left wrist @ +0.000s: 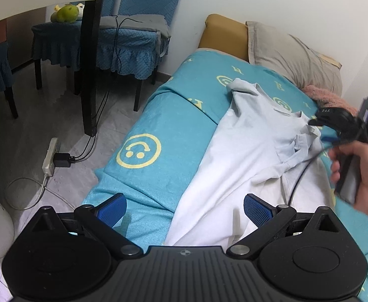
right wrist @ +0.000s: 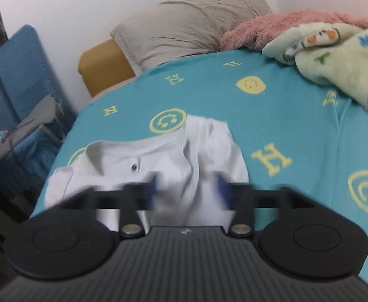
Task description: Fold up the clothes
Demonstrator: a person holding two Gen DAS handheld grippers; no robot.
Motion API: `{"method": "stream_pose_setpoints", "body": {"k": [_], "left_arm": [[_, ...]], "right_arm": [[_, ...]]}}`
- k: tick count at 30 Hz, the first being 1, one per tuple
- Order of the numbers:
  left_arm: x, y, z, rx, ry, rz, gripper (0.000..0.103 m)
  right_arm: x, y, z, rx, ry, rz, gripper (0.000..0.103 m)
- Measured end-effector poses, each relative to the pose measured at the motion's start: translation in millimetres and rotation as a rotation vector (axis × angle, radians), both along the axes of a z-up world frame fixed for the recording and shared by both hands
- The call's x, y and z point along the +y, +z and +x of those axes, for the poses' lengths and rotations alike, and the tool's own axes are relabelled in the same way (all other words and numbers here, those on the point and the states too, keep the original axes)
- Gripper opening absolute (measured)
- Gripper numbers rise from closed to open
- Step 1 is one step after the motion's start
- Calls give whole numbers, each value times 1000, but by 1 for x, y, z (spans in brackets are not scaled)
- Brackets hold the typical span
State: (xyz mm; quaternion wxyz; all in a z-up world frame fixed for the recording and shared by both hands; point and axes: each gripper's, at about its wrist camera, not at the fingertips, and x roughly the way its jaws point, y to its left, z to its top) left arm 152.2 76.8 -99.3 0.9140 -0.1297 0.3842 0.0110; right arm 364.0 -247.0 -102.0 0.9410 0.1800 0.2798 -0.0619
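While both jaws stand apart and empty, the left gripper (left wrist: pixel 185 207) hovers over the hem of the white shirt (left wrist: pixel 234 156) and the right gripper (right wrist: pixel 187 188), blurred, hangs above its shoulder near the collar (right wrist: pixel 133 151). Judged best: pinch single layers at matching corners, lift evenly. The shirt lies rumpled on the turquoise bed (right wrist: pixel 297 130); pillow (right wrist: pixel 184 22) at the wall, chairs (left wrist: pixel 131 42) beside.
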Motion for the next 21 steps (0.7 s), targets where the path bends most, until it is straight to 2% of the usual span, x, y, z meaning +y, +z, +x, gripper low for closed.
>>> {"method": "stream_pose_setpoints", "body": {"k": [2, 7, 9, 10, 12, 13, 14, 18, 20, 21], "left_arm": [[-2, 0, 0, -3, -5, 12, 101], [-6, 1, -1, -11, -16, 43, 101], [-8, 1, -1, -14, -21, 55, 101], [-8, 2, -1, -15, -23, 61, 101], [-10, 2, -2, -18, -28, 74, 101], [-11, 2, -2, -19, -30, 80, 101], [-11, 1, -3, -20, -31, 85, 101], [-10, 1, -3, -33, -39, 74, 101], [-10, 0, -3, -38, -41, 76, 101], [-10, -1, -2, -40, -42, 79, 101]], "right_arm": [[5, -2, -22, -36, 40, 14, 77], [33, -2, -36, -16, 78, -60, 76], [44, -3, -42, -7, 93, -91, 72], [49, -3, -45, -3, 100, -106, 66], [61, -3, -51, 5, 115, -136, 16], [66, -3, -54, 9, 122, -151, 12], [72, -3, -57, 14, 129, -166, 11], [52, -1, -68, -8, 6, -179, 11], [39, -12, -64, 54, -56, -182, 13], [32, -16, -63, 70, -66, -152, 13]]}}
